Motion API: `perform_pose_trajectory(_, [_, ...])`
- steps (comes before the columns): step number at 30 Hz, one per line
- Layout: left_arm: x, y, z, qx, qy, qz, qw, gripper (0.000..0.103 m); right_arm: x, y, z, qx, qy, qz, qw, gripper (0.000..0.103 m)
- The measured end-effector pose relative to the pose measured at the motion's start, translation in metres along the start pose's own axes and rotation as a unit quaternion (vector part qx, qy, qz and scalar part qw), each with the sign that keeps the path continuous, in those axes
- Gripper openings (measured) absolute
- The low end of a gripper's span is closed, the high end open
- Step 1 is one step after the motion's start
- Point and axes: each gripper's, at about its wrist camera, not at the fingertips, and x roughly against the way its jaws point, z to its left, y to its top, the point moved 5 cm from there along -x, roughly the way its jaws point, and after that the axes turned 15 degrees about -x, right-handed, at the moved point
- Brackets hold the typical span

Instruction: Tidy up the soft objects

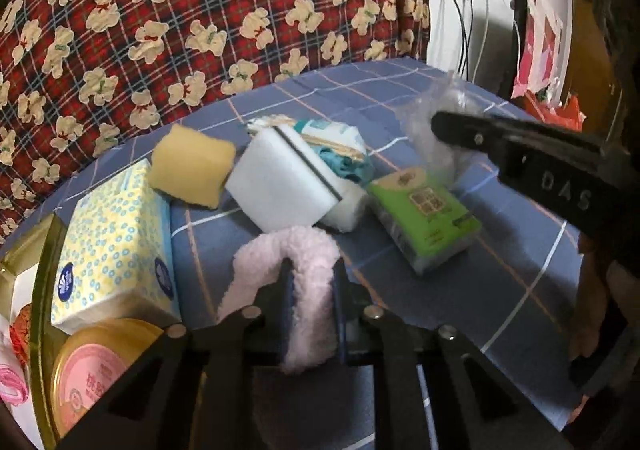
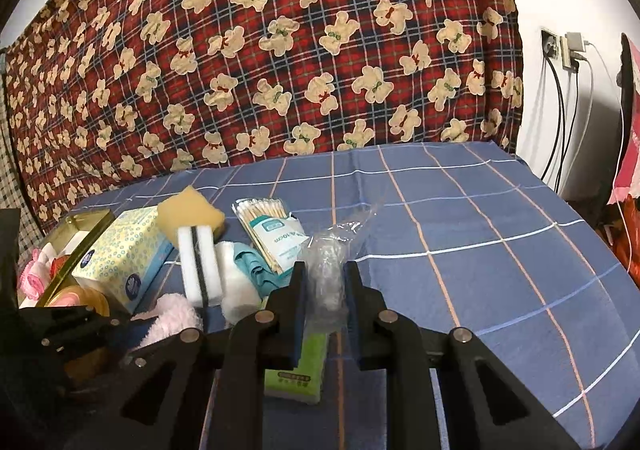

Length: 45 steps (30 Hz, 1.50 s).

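Note:
My left gripper (image 1: 311, 270) is shut on a fluffy pale pink band (image 1: 296, 250), held just above the blue checked cloth; it also shows in the right wrist view (image 2: 172, 316). My right gripper (image 2: 325, 270) is shut on a clear plastic bag (image 2: 328, 274), raised above a green tissue pack (image 2: 298, 366). In the left wrist view the bag (image 1: 436, 126) hangs from the right gripper's fingers (image 1: 472, 134) above the green pack (image 1: 424, 214). A white sponge (image 1: 280, 182), a yellow sponge (image 1: 192, 166) and a tissue box (image 1: 116, 246) lie ahead.
A gold-rimmed tray (image 1: 42, 290) at the left holds a round pink tin (image 1: 96, 366) and pink items. A cotton swab pack (image 2: 272, 234) and teal cloth (image 2: 252, 266) lie behind the sponges. A teddy-print blanket (image 2: 280, 50) rises behind. Cables (image 2: 560, 110) hang at the right wall.

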Motion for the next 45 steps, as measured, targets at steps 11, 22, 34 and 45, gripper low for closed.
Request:
perform_pose_trajectory(11, [0.017,0.003,0.013,0.031,0.013,-0.058,0.9978,0.014,0.003,0.0,0.003,0.006,0.0,-0.008,1.0,0.019])
perform_pose_trajectory(22, [0.035,0.003,0.018,0.041,0.034,-0.102,0.9933,0.014,0.012,-0.001,0.013,0.029,0.002,-0.037,0.999,0.02])
perform_pose_trajectory(34, [0.046,0.001,0.021,0.049,0.049,-0.129,0.9893,0.014,0.022,0.0,0.015,0.034,0.004,-0.063,0.997,0.02])
perform_pose_trajectory(45, [0.056,-0.004,0.028,0.068,0.065,-0.152,0.984,0.014,0.032,0.0,0.017,0.037,0.012,-0.088,0.995,0.02])
